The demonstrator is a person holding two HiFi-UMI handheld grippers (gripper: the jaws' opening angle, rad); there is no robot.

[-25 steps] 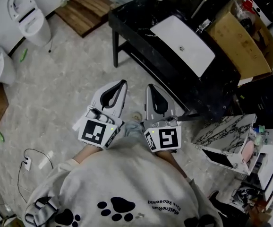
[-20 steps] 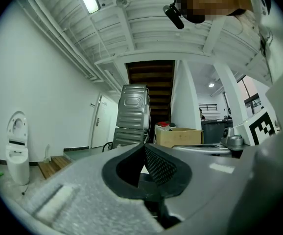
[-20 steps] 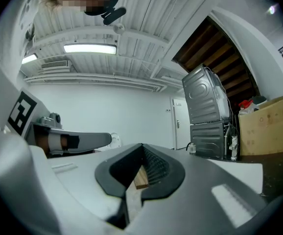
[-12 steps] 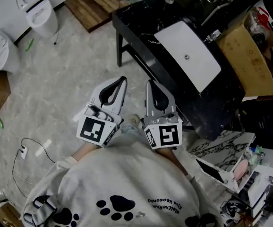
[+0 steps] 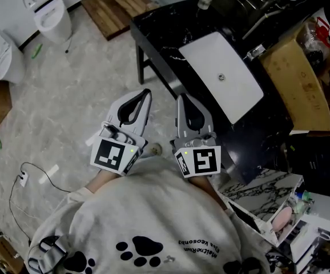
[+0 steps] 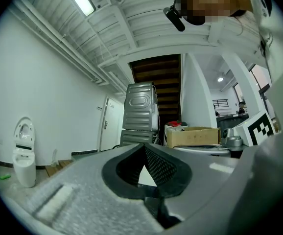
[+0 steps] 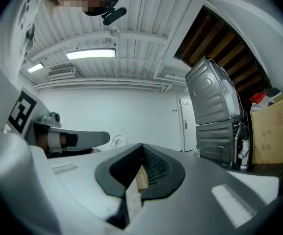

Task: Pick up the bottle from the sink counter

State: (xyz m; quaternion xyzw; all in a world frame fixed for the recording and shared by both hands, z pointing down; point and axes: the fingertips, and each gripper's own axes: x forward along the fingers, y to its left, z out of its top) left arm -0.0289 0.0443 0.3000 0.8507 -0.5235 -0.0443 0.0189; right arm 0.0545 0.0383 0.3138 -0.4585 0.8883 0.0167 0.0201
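From where I stand the approach is the step in hand. Both claws hang over the pale stone floor (image 5: pixel 68 101), short of the black marbled sink bench (image 5: pixel 159 36). I'd bring one round to the far corner, open it early and come in level at the body. The left claw (image 5: pixel 147 92) and right claw (image 5: pixel 179 98) are each pressed together, holding nothing. The small pale round-capped bottle (image 5: pixel 204 0) stands upright near the bench's far edge, beyond the white rectangular basin (image 5: pixel 222 73), too small to read further.
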